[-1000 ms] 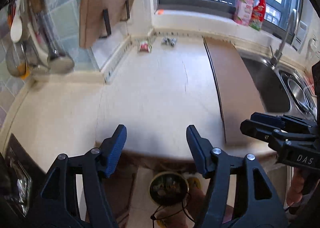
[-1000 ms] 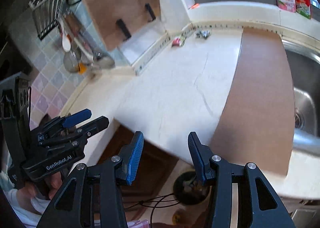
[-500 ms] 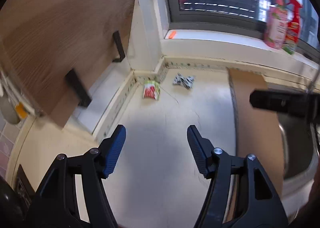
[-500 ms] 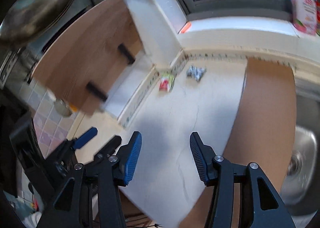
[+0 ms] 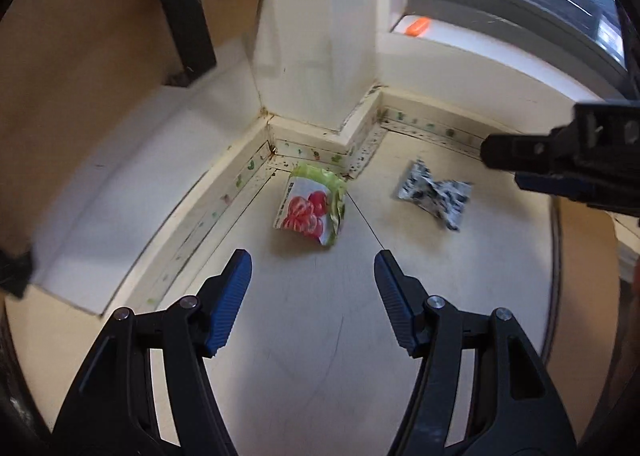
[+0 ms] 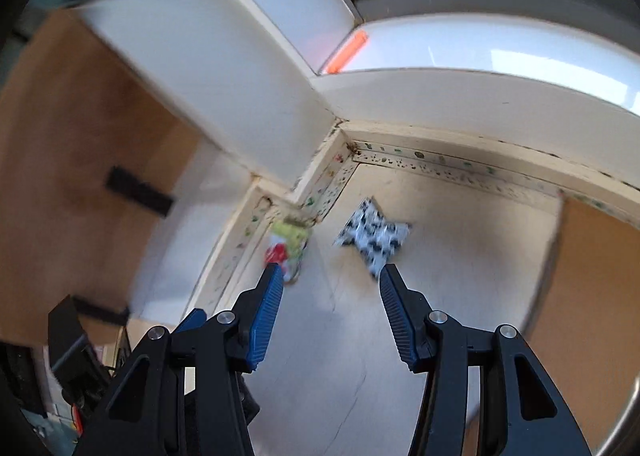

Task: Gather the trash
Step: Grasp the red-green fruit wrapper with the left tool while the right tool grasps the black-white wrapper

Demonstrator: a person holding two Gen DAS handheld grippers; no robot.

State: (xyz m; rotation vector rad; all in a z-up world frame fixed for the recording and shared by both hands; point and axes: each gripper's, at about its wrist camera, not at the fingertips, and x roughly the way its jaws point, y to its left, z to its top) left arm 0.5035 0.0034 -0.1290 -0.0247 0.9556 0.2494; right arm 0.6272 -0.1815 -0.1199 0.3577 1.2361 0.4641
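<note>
Cream-coloured desk [image 5: 304,336] fills the left wrist view, and two bits of trash lie in the corner by the wall. Centre frame sits the green wrapper [image 5: 311,203] with red fruit printed on it, flat on the desk just beyond the left tool [image 5: 313,276], whose blue pads stand wide with nothing between them. Right of it lies the black-and-white wrapper [image 5: 434,193], and the right tool [image 5: 560,163] pokes in from the right edge above it.

Over to the right wrist view, blurred: the right tool [image 6: 330,286] gapes open and empty, the black-and-white wrapper [image 6: 374,240] just above its right finger, the green wrapper [image 6: 288,248] at its left fingertip.
</note>
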